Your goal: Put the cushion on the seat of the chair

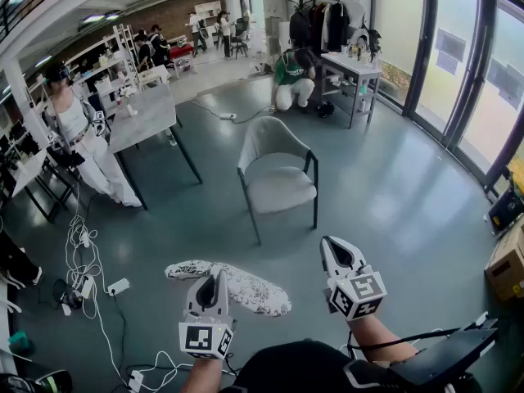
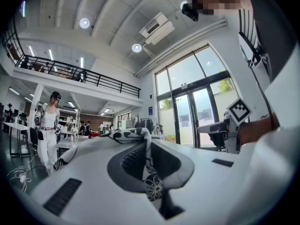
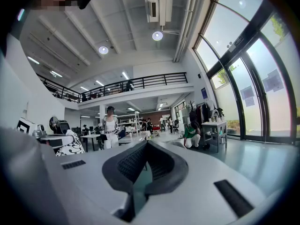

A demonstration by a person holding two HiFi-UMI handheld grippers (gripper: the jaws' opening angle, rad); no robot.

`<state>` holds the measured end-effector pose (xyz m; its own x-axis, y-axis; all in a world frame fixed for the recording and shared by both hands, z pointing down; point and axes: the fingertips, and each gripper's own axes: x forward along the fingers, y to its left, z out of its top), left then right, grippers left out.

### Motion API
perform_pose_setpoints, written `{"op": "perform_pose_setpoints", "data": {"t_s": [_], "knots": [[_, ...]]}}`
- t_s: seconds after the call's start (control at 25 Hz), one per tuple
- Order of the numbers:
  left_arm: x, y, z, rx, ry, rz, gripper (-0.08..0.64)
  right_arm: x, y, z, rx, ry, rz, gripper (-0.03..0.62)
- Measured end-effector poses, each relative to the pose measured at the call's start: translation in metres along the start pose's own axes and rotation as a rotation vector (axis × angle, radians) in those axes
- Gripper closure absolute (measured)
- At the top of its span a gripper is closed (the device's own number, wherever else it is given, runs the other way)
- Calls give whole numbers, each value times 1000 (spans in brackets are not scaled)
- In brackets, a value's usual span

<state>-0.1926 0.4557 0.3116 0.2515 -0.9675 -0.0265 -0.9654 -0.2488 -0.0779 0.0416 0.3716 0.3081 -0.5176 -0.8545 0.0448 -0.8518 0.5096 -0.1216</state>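
Fingers (image 2: 132, 161) of my left gripper (image 1: 209, 281) clenched on cushion (image 1: 250, 291) fabric; cushion sits at 7 o'clock of chair (image 1: 279, 188). Right gripper (image 1: 330, 246) fingers closed, empty. Chair at my 12.

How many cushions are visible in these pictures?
1. The patterned cushion is held by the left gripper, whose jaws are shut on its edge, before the empty chair. Others may be hidden.
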Motion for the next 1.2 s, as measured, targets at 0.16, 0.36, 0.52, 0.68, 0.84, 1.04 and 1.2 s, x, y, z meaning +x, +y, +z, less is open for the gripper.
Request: {"op": "perform_pose_setpoints", "data": {"t_s": [0.16,0.36,0.52,0.68,0.84,1.04,1.2], "knots": [[-2,0,-1,-6,0,-7,538,-2,-2,1,-2,2,-14,583],[-9,2,-2,1,1,-3,538,-2,3,0,-9,7,-12,583],[-13,8,-3,3,3,-3,538,0,9,-1,9,0,-14,583],[-17,12,-3,9,2,-3,538,1,16,-2,16,-6,-3,583],[-22,23,-7,16,1,-1,538,6,29,-9,10,4,7,583],[-27,39,-8,16,-2,-13,538,14,48,-8,-8,3,10,583],[-31,52,-15,14,-6,-30,538,19,60,-13,-17,1,-2,583]]}}
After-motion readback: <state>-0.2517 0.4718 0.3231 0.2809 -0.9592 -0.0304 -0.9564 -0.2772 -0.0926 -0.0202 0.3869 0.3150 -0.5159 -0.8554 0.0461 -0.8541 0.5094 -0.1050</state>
